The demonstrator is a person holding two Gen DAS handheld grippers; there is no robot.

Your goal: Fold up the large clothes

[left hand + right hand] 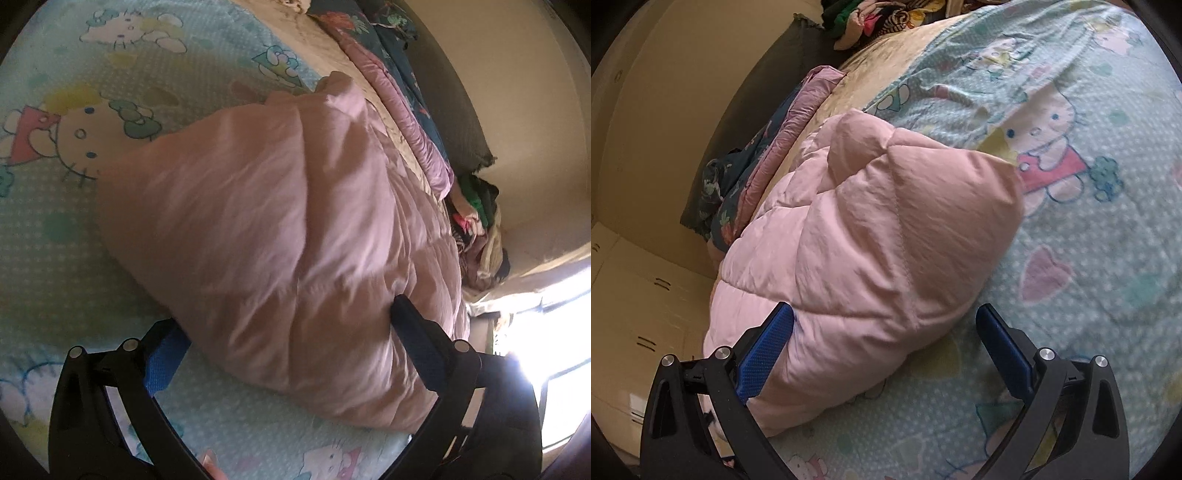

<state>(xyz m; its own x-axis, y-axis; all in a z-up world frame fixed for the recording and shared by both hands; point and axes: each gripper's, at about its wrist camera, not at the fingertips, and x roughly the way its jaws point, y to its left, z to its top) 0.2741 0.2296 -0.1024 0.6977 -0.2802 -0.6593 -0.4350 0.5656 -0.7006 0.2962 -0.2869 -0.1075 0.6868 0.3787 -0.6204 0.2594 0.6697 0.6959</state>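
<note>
Pink quilted puffy jacket (pixel 871 236) lies bundled compactly on the cartoon-print bed sheet (pixel 1089 258), folding judged nearly done; left gripper (pixel 288 339) and right gripper (pixel 884 343) both spread, grasping nothing.

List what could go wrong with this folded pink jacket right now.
1. Both tongs, left and right, stand open around the puffy jacket, so nothing pins it; the fold may spring apart.
2. The jacket lies near the bed edge and might slide off.
</note>
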